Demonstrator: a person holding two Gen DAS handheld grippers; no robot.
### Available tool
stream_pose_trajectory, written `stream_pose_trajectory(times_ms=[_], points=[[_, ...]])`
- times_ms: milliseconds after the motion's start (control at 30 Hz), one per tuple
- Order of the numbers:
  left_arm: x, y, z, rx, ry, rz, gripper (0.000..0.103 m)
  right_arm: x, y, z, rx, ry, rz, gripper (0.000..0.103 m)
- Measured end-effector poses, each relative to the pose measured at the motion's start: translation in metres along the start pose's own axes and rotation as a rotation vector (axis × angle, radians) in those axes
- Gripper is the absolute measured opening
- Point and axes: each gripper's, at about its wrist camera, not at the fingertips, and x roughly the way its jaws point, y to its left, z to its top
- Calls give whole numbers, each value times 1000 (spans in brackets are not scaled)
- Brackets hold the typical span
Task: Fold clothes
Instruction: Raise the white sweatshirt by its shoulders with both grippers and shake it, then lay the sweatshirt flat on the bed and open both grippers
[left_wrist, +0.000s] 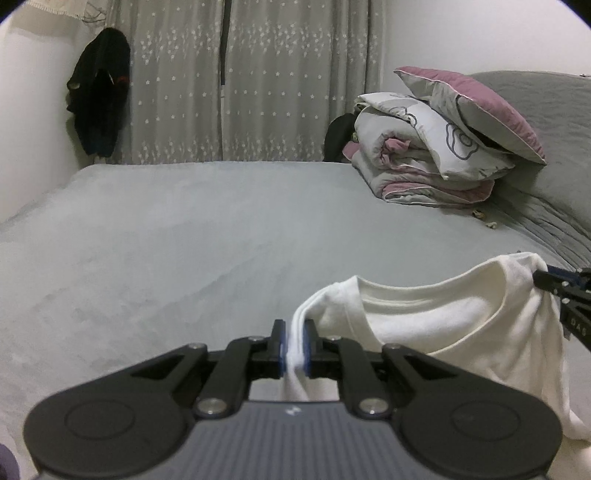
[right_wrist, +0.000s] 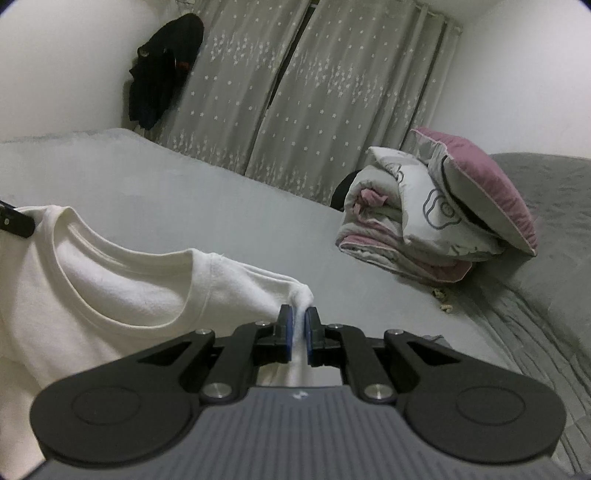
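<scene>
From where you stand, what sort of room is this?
Most likely a bedroom. A wide bed with a grey cover fills the view, a pile of folded bedding with a pink-backed pillow on top sits at its far end, and star-patterned curtains hang behind.

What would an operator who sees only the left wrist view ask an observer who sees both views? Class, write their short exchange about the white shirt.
Operator: My view shows the right hand-held gripper only at the frame's edge. Is it gripping the white round-necked fabric shirt?
Observer: Yes. Its blue pads are shut on a bunched shoulder fold.
Operator: Is the cloth caught only at the tips?
Observer: No. A strip of it runs back between the fingers towards the gripper's body.
</scene>
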Motion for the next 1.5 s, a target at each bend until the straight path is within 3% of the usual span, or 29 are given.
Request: stream_pose_trajectory(times_ms=[100, 133, 200, 233, 300, 1000, 1167, 1333, 1500], points=[[3, -1, -4, 1, 12, -8, 13, 5, 5, -4, -9, 20, 3, 10], [3, -1, -5, 1, 14, -12, 15, 4, 6, -5, -14, 24, 6, 15], [4, 0, -7, -3, 22, -15, 29, 2, 8, -7, -15, 27, 2, 25], [3, 1, -8, -8, 27, -18, 33, 1, 9, -8, -16, 28, 0, 37], [1, 2, -10, -21, 36, -29, 39, -4, 9, -9, -10, 18, 3, 49], [-43, -7, -40, -24, 178, -77, 68, -61, 3, -17, 74, 74, 60, 61], [-48, 3, -60, -80, 189, -78, 70, -71, 3, -31, 117, 96, 78, 64], [-41, 16, -80, -171, 258, -82, 70, -68, 7, -51, 96, 138, 74, 66], [-36, 16, -85, -164, 270, -100, 70, -61, 6, -58, 86, 162, 92, 67]])
